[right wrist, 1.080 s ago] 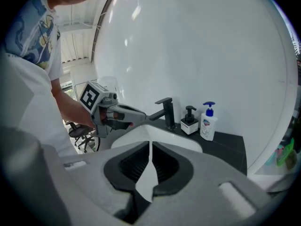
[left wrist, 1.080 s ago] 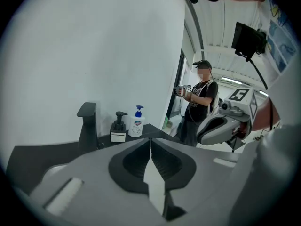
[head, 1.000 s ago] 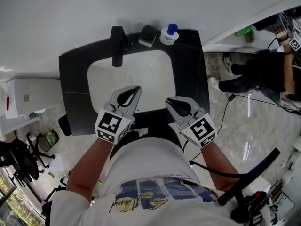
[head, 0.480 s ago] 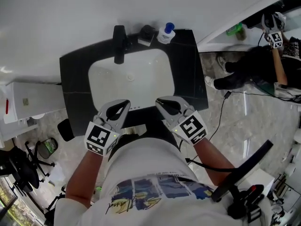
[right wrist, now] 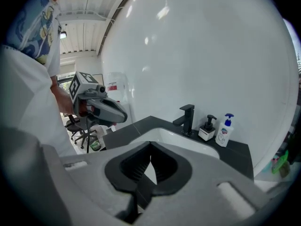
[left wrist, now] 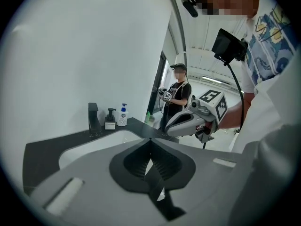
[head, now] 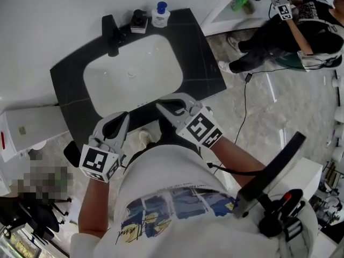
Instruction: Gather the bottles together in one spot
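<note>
A white bottle with a blue pump (head: 160, 15) stands at the back right corner of the black counter (head: 201, 63). A white dispenser with a black pump (head: 138, 21) stands beside it, next to the black faucet (head: 111, 32). The same bottle (right wrist: 224, 130) and dispenser (right wrist: 207, 127) show in the right gripper view, and the bottle (left wrist: 122, 115) also shows in the left gripper view. My left gripper (head: 124, 115) and right gripper (head: 160, 106) hover at the counter's front edge, far from the bottles. Both are shut and hold nothing.
A white sink basin (head: 131, 71) fills the counter's middle. A green bottle (head: 240, 3) sits on a white ledge to the right, near another person (head: 290, 20) holding grippers. A white cabinet (head: 27, 125) stands at left, and a cable (head: 247, 98) runs over the marble floor.
Both grippers have drawn back from over the sink to the counter's front edge. In the head view the sink and bottles have shifted up and to the left.
</note>
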{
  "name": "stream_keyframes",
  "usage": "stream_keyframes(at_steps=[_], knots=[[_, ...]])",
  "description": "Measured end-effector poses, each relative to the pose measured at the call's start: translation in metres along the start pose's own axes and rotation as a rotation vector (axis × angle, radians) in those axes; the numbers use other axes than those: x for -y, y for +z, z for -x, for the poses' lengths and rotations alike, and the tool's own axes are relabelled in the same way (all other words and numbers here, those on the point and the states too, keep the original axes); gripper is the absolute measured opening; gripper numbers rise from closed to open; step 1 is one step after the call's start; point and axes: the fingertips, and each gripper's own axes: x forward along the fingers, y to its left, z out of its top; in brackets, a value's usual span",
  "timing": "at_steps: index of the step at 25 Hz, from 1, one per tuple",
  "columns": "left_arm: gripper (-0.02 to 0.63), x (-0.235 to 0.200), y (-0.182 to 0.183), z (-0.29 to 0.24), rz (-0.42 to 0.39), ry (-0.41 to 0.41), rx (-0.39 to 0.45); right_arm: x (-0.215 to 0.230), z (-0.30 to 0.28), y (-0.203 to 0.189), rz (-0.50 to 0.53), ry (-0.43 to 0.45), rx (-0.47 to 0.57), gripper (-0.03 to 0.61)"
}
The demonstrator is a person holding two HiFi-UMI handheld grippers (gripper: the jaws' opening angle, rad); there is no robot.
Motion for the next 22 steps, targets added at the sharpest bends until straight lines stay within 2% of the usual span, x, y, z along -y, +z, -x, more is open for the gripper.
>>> stream_keyframes(at_steps=[9, 14, 22], knots=[[0.002, 0.026, -0.011, 0.029, 0.001, -0.034, 0.017, -0.041, 0.017, -0.007, 0.014, -0.027, 0.007, 0.002], [0.002, 0.029, -0.016, 0.046, 0.007, -0.055, 0.023, -0.053, 0.027, -0.01, 0.001, -0.074, 0.004, 0.002], [0.002, 0.034, -0.034, 0.064, -0.013, -0.067, 0.012, -0.074, 0.038, -0.003, 0.05, -0.105, 0.011, 0.002]])
